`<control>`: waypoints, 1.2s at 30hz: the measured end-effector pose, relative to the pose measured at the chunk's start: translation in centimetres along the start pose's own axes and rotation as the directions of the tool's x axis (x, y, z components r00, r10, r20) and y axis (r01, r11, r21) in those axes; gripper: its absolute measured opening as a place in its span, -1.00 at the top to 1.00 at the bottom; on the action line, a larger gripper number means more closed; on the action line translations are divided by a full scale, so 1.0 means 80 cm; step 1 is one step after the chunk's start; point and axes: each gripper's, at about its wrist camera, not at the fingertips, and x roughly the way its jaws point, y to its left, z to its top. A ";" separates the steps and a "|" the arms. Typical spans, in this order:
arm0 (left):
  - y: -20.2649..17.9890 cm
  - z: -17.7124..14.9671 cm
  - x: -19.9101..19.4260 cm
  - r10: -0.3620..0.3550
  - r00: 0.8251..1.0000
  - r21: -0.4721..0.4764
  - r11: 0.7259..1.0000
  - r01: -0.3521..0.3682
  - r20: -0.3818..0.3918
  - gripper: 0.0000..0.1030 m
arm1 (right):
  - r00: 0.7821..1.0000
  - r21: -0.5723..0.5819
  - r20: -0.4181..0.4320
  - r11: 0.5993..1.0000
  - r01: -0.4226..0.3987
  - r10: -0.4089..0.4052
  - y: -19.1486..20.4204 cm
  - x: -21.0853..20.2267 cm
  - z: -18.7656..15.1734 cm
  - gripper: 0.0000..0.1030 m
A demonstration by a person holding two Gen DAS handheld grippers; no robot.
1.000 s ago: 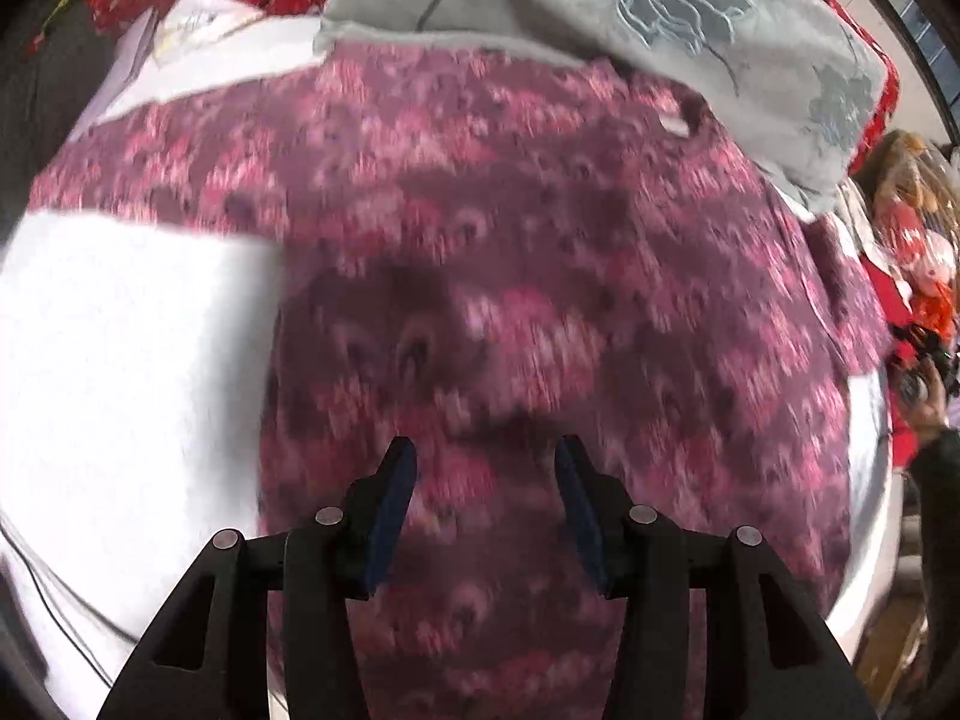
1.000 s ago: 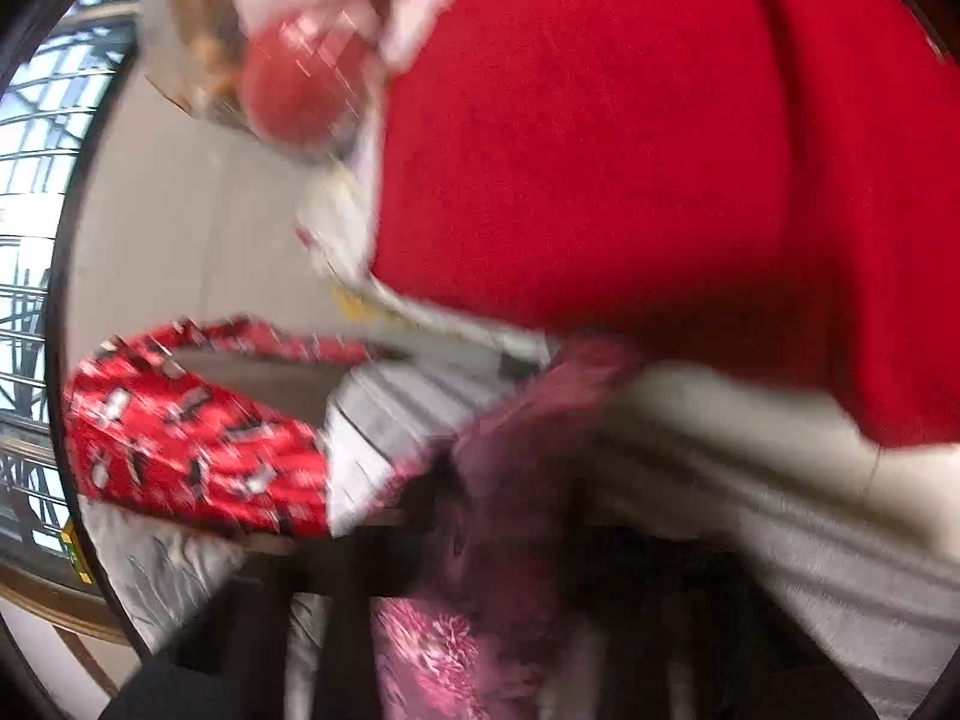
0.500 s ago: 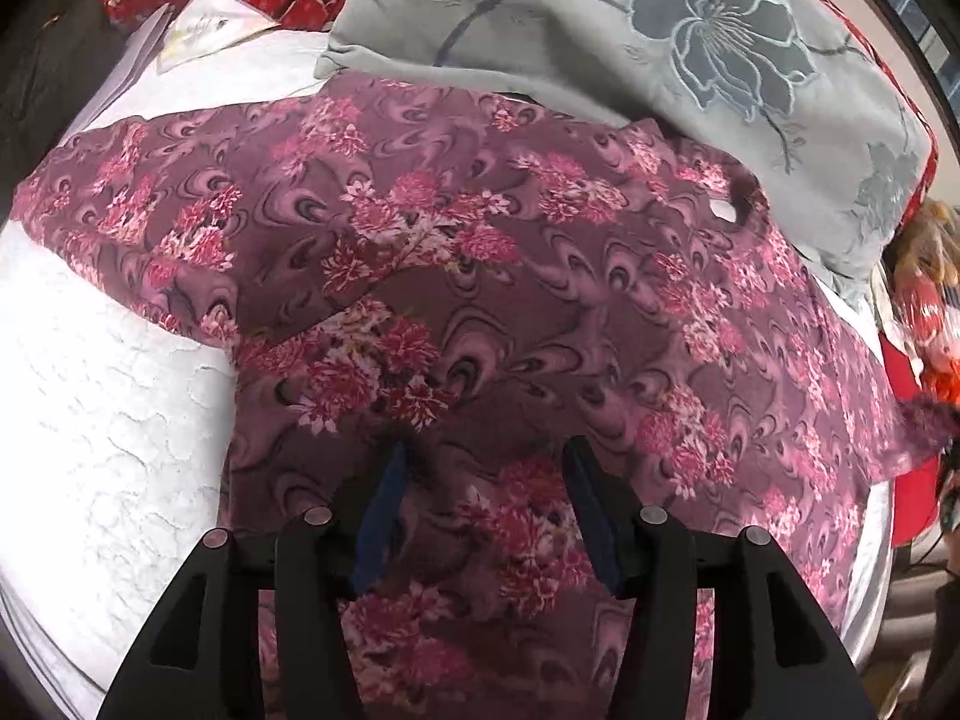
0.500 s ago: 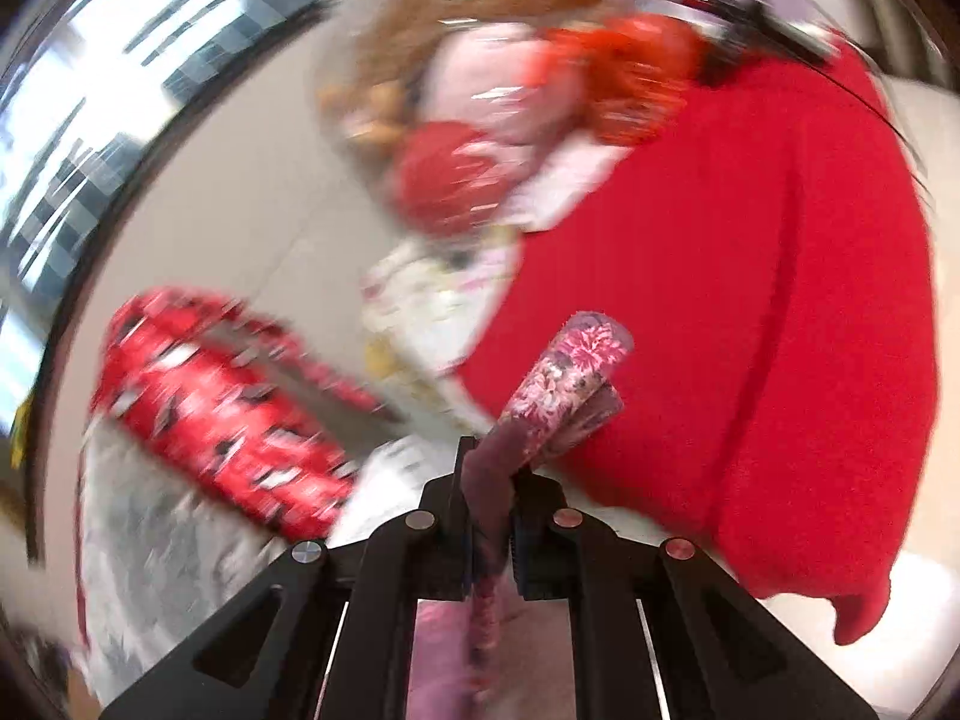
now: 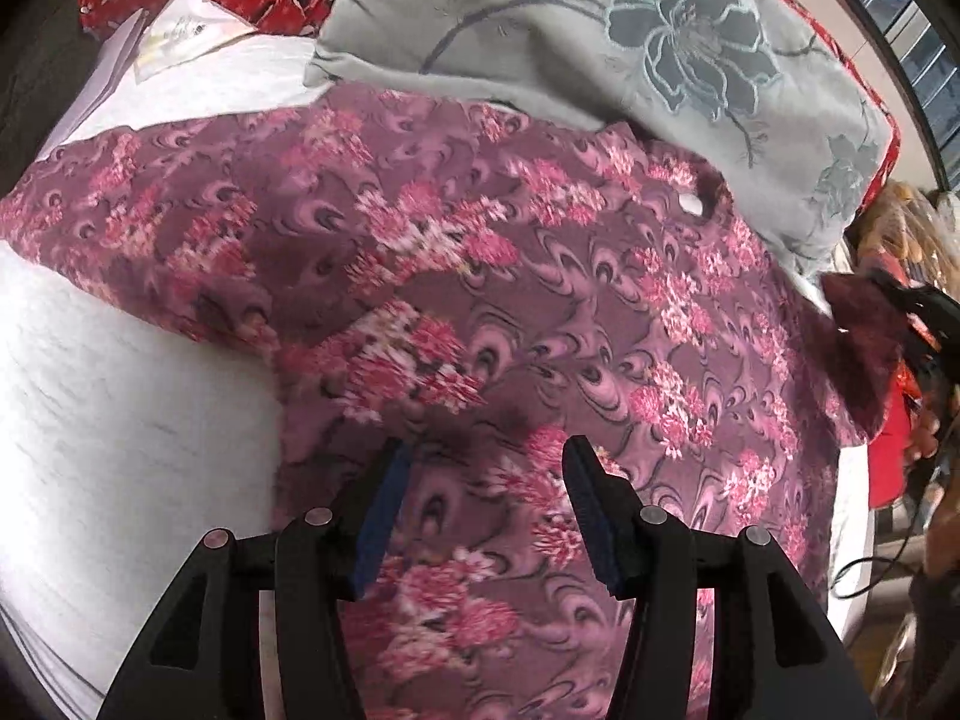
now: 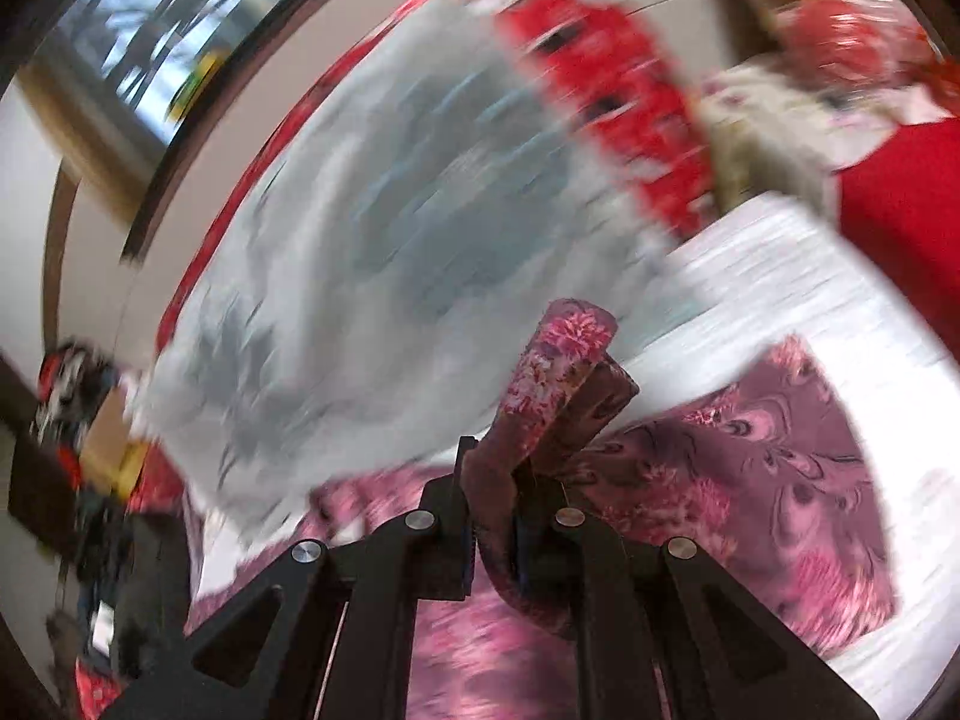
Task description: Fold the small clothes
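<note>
Your right gripper (image 6: pixel 492 516), clenched on the sleeve (image 6: pixel 564 372), has swung it up over the floral garment (image 5: pixel 540 300), starting the fold, while your left gripper (image 5: pixel 486 510) hovers released at lower centre.

No readable text anywhere — the white paper (image 5: pixel 180 30) at the bed's far corner carries faint marks, too small and blurred to make out.
</note>
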 end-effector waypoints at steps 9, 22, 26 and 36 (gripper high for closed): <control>0.057 0.011 -0.042 -0.007 0.999 -0.031 1.000 0.008 0.036 -0.03 | 0.972 -0.217 -0.221 0.968 -0.127 0.078 0.181 0.091 -0.123 0.82; 0.038 0.021 -0.034 -0.090 0.996 -0.020 0.996 0.090 -0.020 -0.12 | 0.891 -0.150 -0.429 0.960 -0.235 0.151 0.208 0.088 -0.260 0.26; 0.005 0.033 0.006 -0.134 0.987 -0.032 0.991 0.132 -0.087 -0.13 | 0.926 -0.115 -0.359 0.979 -0.168 0.117 0.142 0.028 -0.240 0.23; -0.011 0.075 0.013 -0.102 0.994 -0.178 0.978 0.107 0.036 0.87 | 0.996 0.101 -0.089 0.995 0.028 -0.019 -0.013 -0.079 -0.157 0.23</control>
